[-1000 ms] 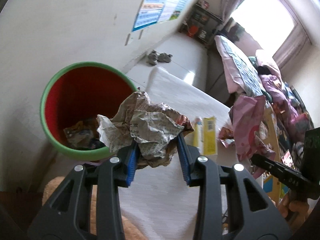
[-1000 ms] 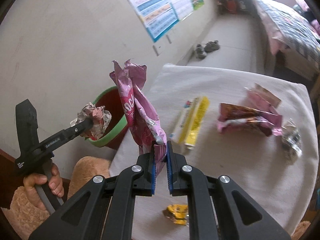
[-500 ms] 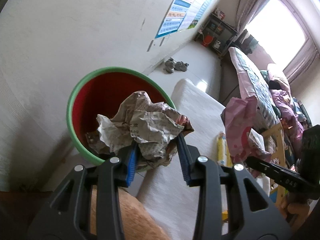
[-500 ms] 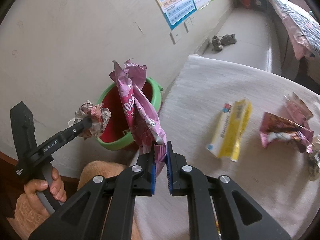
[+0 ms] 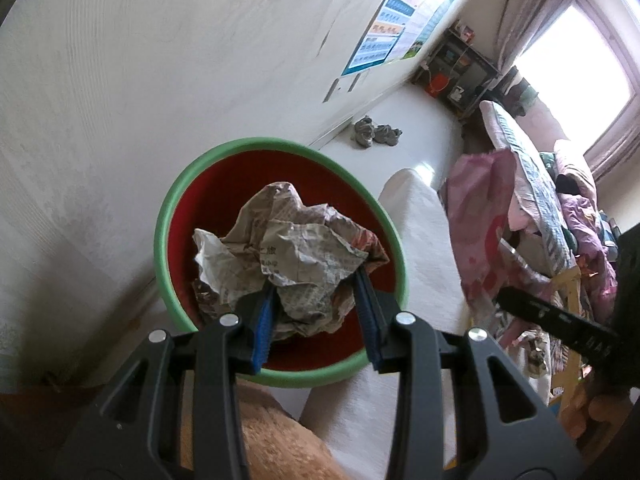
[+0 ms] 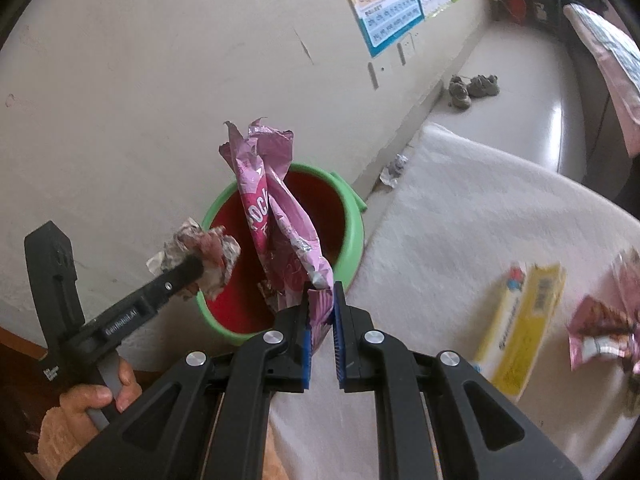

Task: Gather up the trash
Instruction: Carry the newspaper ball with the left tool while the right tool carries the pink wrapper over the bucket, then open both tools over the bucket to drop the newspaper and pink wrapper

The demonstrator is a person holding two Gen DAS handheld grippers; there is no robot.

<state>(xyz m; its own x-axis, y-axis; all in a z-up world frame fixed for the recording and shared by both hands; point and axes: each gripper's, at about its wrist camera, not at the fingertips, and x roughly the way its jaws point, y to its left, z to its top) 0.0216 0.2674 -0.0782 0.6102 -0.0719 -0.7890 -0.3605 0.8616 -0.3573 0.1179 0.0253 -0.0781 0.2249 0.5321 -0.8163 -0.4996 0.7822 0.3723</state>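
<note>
I have the left gripper over the mouth of the bin, its jaws clamped on a crumpled newspaper ball so that it will fall straight in when I let go. The paper is dry, creased newsprint, a loose wad that bulges past the blue pads. The bin is a round plastic bucket, red inside with a green rim; some scraps already lie at its bottom.

The right gripper has its jaws pinched on the lower end of a pink snack wrapper — thin, glossy film, standing up limp and twisted, beside and partly over the bin's rim, ready to follow.

On the cloth-covered worktop more trash waits: a yellow carton lying flat and another crumpled pink wrapper — both well apart from the bin.
</note>
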